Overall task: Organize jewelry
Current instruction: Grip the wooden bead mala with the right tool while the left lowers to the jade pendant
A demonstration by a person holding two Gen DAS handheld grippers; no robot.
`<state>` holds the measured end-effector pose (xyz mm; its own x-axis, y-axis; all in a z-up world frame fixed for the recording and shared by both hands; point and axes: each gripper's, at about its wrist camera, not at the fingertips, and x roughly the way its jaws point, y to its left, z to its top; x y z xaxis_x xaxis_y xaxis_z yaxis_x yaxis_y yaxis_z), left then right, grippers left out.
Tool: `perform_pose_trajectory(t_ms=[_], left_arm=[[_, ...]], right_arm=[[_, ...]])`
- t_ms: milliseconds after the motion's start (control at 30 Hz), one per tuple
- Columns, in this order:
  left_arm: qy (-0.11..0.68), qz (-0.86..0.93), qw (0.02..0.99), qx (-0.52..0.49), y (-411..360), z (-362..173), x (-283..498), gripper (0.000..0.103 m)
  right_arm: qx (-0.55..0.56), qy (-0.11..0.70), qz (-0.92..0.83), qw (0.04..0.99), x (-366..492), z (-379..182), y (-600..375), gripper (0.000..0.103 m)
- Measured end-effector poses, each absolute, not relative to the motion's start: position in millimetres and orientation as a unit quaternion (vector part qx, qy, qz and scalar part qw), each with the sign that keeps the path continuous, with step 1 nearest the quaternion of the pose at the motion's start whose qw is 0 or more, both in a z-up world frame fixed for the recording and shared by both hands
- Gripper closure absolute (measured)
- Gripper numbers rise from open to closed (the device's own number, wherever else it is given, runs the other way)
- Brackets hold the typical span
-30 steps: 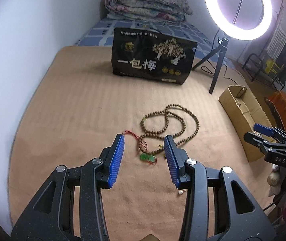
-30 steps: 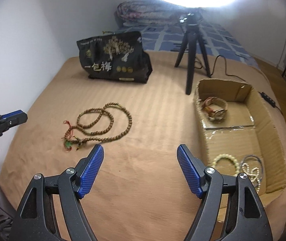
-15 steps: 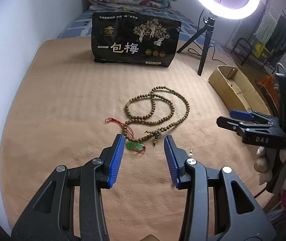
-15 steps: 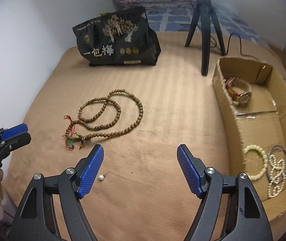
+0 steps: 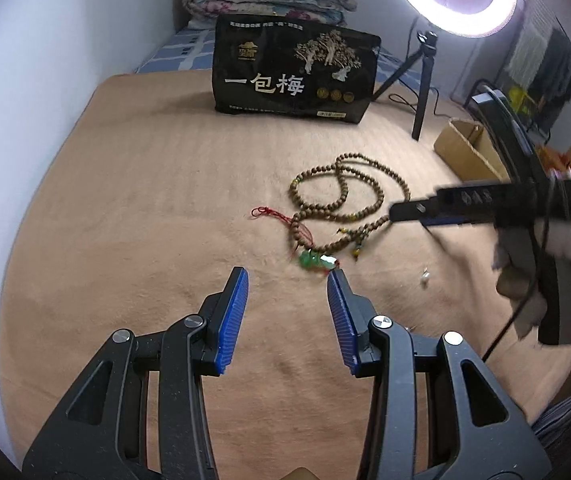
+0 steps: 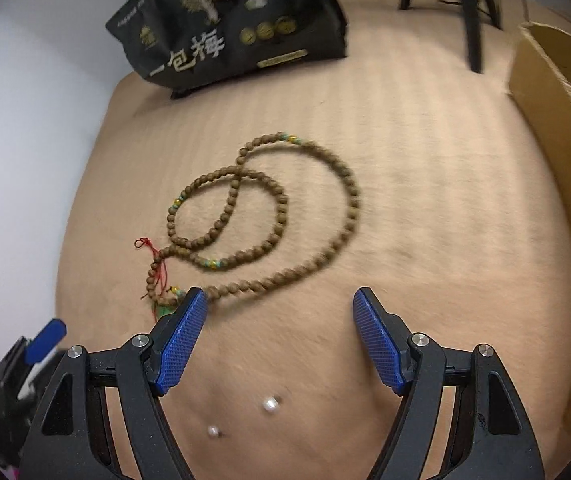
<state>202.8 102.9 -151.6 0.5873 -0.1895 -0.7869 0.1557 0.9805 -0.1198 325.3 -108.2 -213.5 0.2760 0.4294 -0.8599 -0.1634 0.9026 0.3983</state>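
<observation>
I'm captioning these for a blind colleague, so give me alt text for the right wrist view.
The open right gripper hovers low over a tan blanket, its jaws spread wide just short of a looped wooden bead necklace. Two small pearls lie between the arms; a black bag and cardboard box sit beyond.

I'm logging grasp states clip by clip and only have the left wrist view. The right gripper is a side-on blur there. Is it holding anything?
Observer: No. The right wrist view shows the right gripper with its jaws spread wide and nothing between them.
Reviewer: I see one small white bead loose on the blanket. Is that the only one?
Observer: No, there are two. One white bead and another lie apart on the blanket.
Reviewer: How near is that gripper to the necklace?
Observer: Its left finger overlaps the near end of the necklace in that view and hides part of the green pendant. Whether they touch cannot be told.
</observation>
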Motion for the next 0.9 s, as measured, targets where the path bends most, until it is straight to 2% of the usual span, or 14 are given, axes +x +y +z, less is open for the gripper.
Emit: perform_pose_trajectory(t_ms=[467,700,900], left_arm=[[0.429,-0.107,0.897,-0.013,115.2,-167.5,199.6,0.061],[0.432,-0.103,0.896,-0.020,126.0,-175.1,199.0,0.061],[0.432,-0.096,0.896,-0.029,132.8,-179.6,198.8,0.061]], right_arm=[[0.103,0.545,0.151,0.818,377.5,-214.8,-41.1,0.026],[0.043,0.536,0.150,0.830,390.9,-216.1,2.7,0.026],[-0.080,0.531,0.165,0.827,388.9,-223.8,34.6,0.024]])
